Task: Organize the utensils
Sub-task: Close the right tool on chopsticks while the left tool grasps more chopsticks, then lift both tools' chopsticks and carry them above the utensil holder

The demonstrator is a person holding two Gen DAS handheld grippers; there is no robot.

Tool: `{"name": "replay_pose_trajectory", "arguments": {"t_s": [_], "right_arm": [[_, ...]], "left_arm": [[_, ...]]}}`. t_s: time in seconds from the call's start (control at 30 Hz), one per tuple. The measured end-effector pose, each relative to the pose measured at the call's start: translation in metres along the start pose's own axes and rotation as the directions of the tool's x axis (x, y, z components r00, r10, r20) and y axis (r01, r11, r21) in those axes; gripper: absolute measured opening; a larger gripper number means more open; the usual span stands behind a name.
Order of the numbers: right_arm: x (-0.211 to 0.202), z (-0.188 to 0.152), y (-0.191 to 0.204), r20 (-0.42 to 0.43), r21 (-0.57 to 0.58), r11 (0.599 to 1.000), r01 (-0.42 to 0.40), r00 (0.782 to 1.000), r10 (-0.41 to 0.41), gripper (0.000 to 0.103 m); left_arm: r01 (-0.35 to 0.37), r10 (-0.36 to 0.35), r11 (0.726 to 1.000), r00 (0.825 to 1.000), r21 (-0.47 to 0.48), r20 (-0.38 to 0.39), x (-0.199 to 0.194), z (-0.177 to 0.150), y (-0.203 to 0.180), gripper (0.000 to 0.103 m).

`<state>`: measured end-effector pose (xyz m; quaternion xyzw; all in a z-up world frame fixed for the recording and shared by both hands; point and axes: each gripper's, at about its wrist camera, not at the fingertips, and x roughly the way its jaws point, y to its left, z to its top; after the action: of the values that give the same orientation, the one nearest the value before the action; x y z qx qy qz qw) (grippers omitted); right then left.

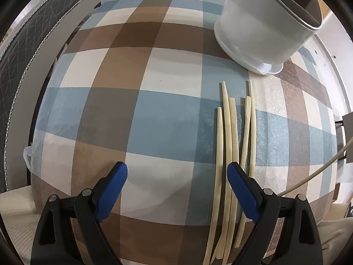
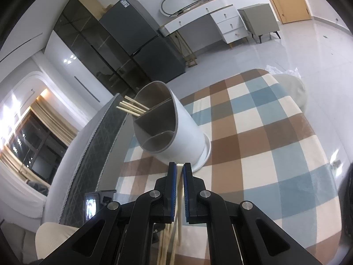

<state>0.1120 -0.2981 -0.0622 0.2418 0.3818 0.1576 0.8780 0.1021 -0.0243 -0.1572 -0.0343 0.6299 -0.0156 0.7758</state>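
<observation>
Right wrist: fingers hide chopstick.

— What is the surface covered with?
— A checked cloth of matt, slightly fuzzy weave is seen, in brown, blue and cream.
— And the chopsticks?
— Pale wood or bamboo, smooth and unvarnished, is suggested; the ones standing in the holder look the same.
— The holder itself?
— Smooth white plastic with a satin sheen is shown outside, with a matt grey lining and dividers inside.
— The hand-held grippers?
— On the left hand-held gripper and the right hand-held gripper, black matt plastic arms, blue pads and bright metal rivets are seen.
— The floor?
— Glossy pale tile is shown.
</observation>
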Motion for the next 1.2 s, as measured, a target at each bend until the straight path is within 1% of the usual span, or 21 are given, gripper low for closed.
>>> {"name": "replay_pose_trajectory", "arguments": {"t_s": [0.03,0.07,0.13,0.2,0.27,0.37,0.4,0.43,0.5,0.57,0.7,0.73,0.77,0.83,0.87,0.93,0.97,1.0,1.07,1.13,1.2], "right_arm": [[0.000,0.000,0.000,0.001,-0.001,1.000,0.000,1.000,0.000,0.005],[0.000,0.000,0.000,0.002,-0.002,1.000,-0.001,1.000,0.001,0.005],[0.000,0.001,0.001,0.003,-0.003,1.000,-0.001,1.000,0.001,0.005],[0.000,0.001,0.001,0.003,-0.002,1.000,-0.001,1.000,0.001,0.005],[0.000,0.001,0.001,0.000,-0.001,1.000,-0.002,1.000,0.002,0.005],[0.001,0.001,0.001,-0.003,0.000,1.000,0.001,1.000,-0.001,0.005],[0.001,0.001,0.002,-0.003,0.000,1.000,0.002,1.000,-0.002,0.005],[0.001,0.001,0.002,-0.004,0.001,1.000,0.002,1.000,-0.002,0.005],[0.001,0.001,0.001,-0.006,0.001,1.000,0.003,1.000,-0.003,0.005],[0.002,0.000,0.000,-0.011,0.004,1.000,0.003,1.000,-0.003,0.005],[0.005,0.000,-0.001,-0.018,0.007,1.000,0.008,1.000,-0.008,0.005],[0.005,0.000,-0.001,-0.019,0.007,1.000,0.010,1.000,-0.010,0.005],[0.006,0.000,-0.001,-0.019,0.007,1.000,0.012,1.000,-0.012,0.005],[0.007,0.000,-0.001,-0.020,0.005,1.000,0.016,1.000,-0.016,0.005],[0.008,0.000,-0.001,-0.022,0.004,1.000,0.018,1.000,-0.018,0.005],[0.011,0.000,-0.001,-0.026,0.000,1.000,0.024,0.999,-0.024,0.005],[0.012,0.000,-0.001,-0.029,-0.001,1.000,0.027,0.999,-0.027,0.005],[0.014,0.000,-0.001,-0.031,-0.002,1.000,0.030,0.999,-0.030,0.005],[0.016,0.000,0.000,-0.032,-0.006,0.999,0.034,0.999,-0.034,0.005],[0.017,0.000,0.001,-0.033,-0.014,0.999,0.040,0.999,-0.040,0.005],[0.017,0.000,0.004,-0.029,-0.026,0.999,0.044,0.999,-0.045,0.005]], "left_arm": [[-0.005,0.005,1.000,1.000,0.001,0.002,0.000,0.000,0.002,0.090],[-0.025,0.025,1.000,1.000,0.001,0.000,0.001,0.000,0.004,0.090],[-0.019,0.019,1.000,1.000,-0.007,-0.006,0.003,-0.001,0.012,0.089],[-0.010,0.010,1.000,1.000,-0.013,0.004,0.002,0.002,0.021,0.088],[-0.034,0.034,0.999,0.999,0.002,0.011,0.004,0.003,0.019,0.089],[-0.029,0.029,1.000,1.000,-0.001,0.012,0.005,0.005,0.020,0.089],[-0.032,0.032,0.999,0.999,0.010,0.005,0.006,0.006,0.019,0.088],[-0.051,0.051,0.998,0.999,0.030,-0.003,0.009,0.005,0.010,0.088],[-0.067,0.066,0.995,0.998,0.071,0.023,0.009,0.008,0.004,0.088],[-0.065,0.063,0.994,0.998,0.092,0.027,0.009,0.012,-0.002,0.087],[-0.027,0.024,0.994,0.999,0.110,0.027,0.012,0.024,-0.008,0.075],[-0.025,0.022,0.993,0.999,0.118,0.032,0.012,0.027,-0.011,0.069],[-0.023,0.018,0.992,0.999,0.127,0.038,0.012,0.031,-0.013,0.066],[-0.019,0.012,0.991,0.999,0.134,0.051,0.011,0.036,-0.015,0.048],[-0.016,0.008,0.990,0.998,0.140,0.059,0.010,0.038,-0.016,0.043],[-0.012,0.001,0.988,0.997,0.153,0.072,0.010,0.042,-0.019,0.020],[-0.005,-0.007,0.987,0.997,0.158,0.076,0.010,0.043,-0.021,0.013],[0.003,-0.015,0.987,0.997,0.163,0.076,0.010,0.044,-0.023,0.002],[0.022,-0.035,0.986,0.996,0.164,0.076,0.011,0.046,-0.025,0.001],[0.058,-0.071,0.985,0.994,0.163,0.077,0.011,0.048,-0.025,0.000],[0.077,-0.091,0.986,0.992,0.147,0.086,0.008,0.050,-0.023,0.000]]}}
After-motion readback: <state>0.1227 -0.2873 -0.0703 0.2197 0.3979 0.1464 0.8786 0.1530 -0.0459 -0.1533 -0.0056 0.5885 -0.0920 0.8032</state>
